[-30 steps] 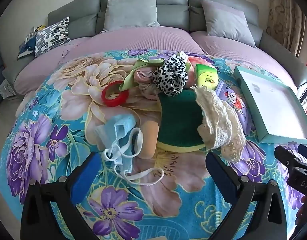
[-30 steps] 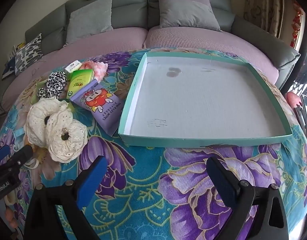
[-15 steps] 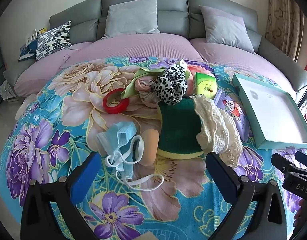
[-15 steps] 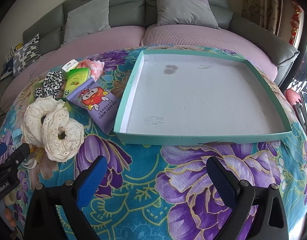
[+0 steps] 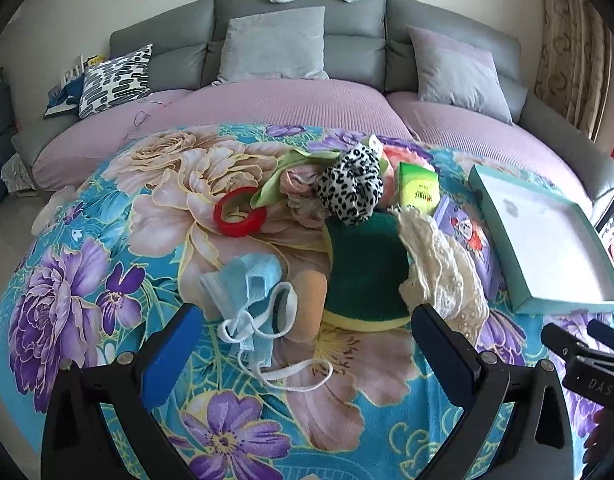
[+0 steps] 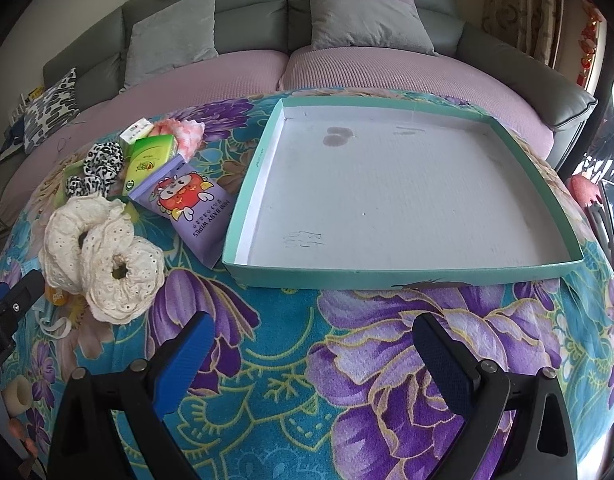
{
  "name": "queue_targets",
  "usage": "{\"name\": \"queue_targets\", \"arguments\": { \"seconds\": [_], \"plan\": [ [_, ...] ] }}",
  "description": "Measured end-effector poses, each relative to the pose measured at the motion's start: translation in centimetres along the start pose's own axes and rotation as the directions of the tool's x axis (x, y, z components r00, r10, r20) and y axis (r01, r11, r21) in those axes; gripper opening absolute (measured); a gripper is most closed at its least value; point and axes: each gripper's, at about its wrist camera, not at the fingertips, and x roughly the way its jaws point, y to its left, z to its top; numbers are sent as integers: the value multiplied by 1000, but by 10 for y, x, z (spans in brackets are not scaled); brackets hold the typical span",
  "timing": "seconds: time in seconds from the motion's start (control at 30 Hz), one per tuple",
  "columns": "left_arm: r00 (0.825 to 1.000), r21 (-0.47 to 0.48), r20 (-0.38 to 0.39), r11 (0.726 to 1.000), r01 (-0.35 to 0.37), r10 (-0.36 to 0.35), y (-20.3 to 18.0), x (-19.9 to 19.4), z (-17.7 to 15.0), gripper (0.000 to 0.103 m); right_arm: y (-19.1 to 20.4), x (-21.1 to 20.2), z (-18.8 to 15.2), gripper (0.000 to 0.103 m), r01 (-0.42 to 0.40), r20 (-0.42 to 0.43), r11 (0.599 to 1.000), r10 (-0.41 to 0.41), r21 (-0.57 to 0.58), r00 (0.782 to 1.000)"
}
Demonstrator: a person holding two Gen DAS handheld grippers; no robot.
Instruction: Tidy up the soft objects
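Left gripper (image 5: pixel 307 352) above the near edge of the floral tablecloth (image 5: pixel 87 280), fingers wide, nothing held. Blue face mask (image 5: pixel 243 284) just beyond the fingertips, straps trailing between them. Touching one another past it: orange sponge (image 5: pixel 309 304), green scouring pad (image 5: pixel 365 272), cream lace scrunchies (image 6: pixel 103 248). Leopard-print scrunchie (image 5: pixel 353 188) and red ring (image 5: pixel 239 216) farther back, toward the sofa (image 5: pixel 347 40). Right gripper (image 6: pixel 313 352) likewise spread wide and empty, before the near wall of the teal tray (image 6: pixel 387 272). Purple baby wipes pack (image 6: pixel 191 208) against the tray's left side, beside a green tissue pack (image 6: pixel 149 158).

Lacy cloth scrunchies (image 6: pixel 103 256), matt cardboard tray (image 6: pixel 387 272)
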Motion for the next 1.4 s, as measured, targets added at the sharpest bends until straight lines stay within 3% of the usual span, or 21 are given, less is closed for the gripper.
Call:
{"name": "queue_targets", "arguments": {
  "seconds": [0.3, 0.63, 1.4],
  "plan": [
    [1000, -3, 8, 1000, 28, -28, -4, -1, 0, 103, -1, 0, 0, 101, 1, -2, 1000, -1, 2, 1000],
    [998, 3, 66, 1000, 7, -7, -4, -9, 2, 103, -3, 0, 1, 101, 5, 0, 1000, -5, 1, 1000],
    [998, 29, 56, 999, 38, -39, -3, -11, 1, 103, 10, -9, 4, 101, 49, 19, 998, -49, -31, 999]
  ]
}}
